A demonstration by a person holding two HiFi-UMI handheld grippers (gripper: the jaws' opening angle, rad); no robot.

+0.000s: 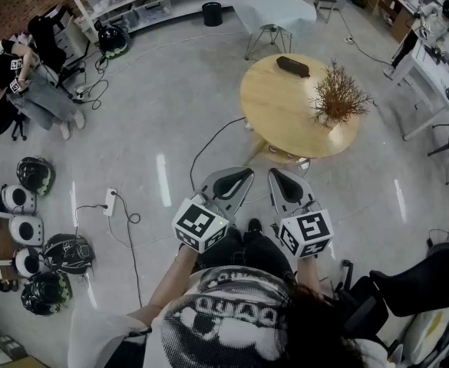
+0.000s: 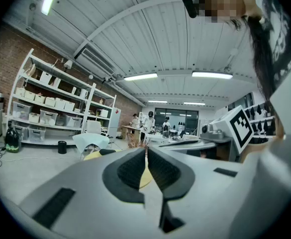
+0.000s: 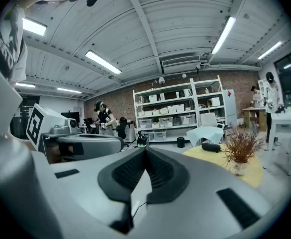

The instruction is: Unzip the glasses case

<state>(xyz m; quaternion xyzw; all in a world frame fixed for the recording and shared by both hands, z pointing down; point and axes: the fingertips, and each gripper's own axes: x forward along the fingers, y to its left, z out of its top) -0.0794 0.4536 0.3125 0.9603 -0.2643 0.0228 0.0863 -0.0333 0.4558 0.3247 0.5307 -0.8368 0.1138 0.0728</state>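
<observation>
I'm holding both grippers side by side above the floor, well short of the round wooden surface point(image 1: 274, 110). The left gripper point(image 1: 242, 176) has its jaws drawn together at the tips, with nothing between them. The right gripper point(image 1: 278, 178) is likewise closed and empty. The glasses case point(image 1: 292, 66), a dark oblong as far as I can make out from here, lies on the far side of the surface. It sits apart from a dried twiggy plant point(image 1: 336, 96) near the right edge.

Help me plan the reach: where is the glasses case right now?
In the head view, the dark glasses case lies at the far edge of the round wooden table, left of the dried plant.
</observation>
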